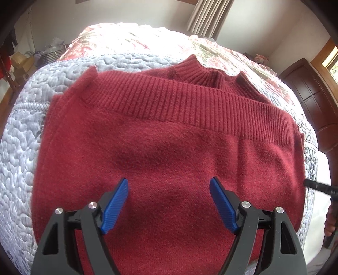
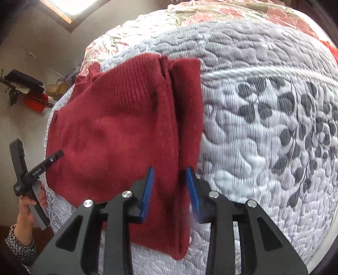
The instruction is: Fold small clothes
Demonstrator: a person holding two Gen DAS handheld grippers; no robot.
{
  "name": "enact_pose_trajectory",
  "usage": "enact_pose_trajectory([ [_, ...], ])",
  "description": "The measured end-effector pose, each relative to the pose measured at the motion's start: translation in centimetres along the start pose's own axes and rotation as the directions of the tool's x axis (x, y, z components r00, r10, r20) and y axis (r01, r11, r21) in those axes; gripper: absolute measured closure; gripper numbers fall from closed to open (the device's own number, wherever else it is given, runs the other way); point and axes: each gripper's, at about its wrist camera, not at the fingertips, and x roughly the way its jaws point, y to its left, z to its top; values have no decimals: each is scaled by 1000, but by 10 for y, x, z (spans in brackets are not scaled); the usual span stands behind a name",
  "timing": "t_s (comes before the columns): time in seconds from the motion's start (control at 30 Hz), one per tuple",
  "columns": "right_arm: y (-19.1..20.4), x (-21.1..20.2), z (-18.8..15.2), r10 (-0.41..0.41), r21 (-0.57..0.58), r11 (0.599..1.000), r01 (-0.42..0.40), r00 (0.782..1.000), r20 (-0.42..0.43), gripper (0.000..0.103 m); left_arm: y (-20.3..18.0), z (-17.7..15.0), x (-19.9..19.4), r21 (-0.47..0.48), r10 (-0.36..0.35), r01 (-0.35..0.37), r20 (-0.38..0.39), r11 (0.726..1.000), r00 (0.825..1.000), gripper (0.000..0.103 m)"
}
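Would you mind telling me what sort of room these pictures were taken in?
Most likely a bedroom in a home. A red sweater lies on a bed with a quilted grey cover and a floral blanket, and a curtain hangs at the far wall.

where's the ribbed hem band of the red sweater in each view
Left wrist: the ribbed hem band runs across the upper middle of the red sweater, below the collar.
Right wrist: the band is at upper left of centre, running into the fold edge.
Shared landmark: the grey quilted bedspread under the sweater.
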Motion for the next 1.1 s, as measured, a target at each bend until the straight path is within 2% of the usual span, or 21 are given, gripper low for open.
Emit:
enact_pose_trajectory([
  [0.07,-1,6,-13,-5,-4,1000,5,1000,-20,70,-4,-2,3,11,15,-15,-4,1000,1000,24],
  [0.23,-5,11,-22,-20,9,1000,20,1000,-4,86,-9,-4,11,36,49,-48,-13,998,999,23],
  [0.5,-7,13,-24,-97,-20,995,96,995,-16,89,-12,-4,10,43,61,-60,-17,997,998,23],
  [0.6,-3,10,-21,-97,-21,995,97,995,-11,91,-12,-3,9,44,57,-56,-21,997,998,23],
  [0.77,-14,18,-20,-77,21,997,77,997,-30,89,-9,-3,10,50,50,-49,-24,998,998,22],
  [0.9,-17,20,-18,-76,36,996,77,996,-41,81,-11,-4,10,60,52,-51,-26,997,998,22],
  [1.1,-19,8,-17,-42,63,997,43,999,-22,77,-14,-4,4,57,42,-40,-35,998,999,22],
])
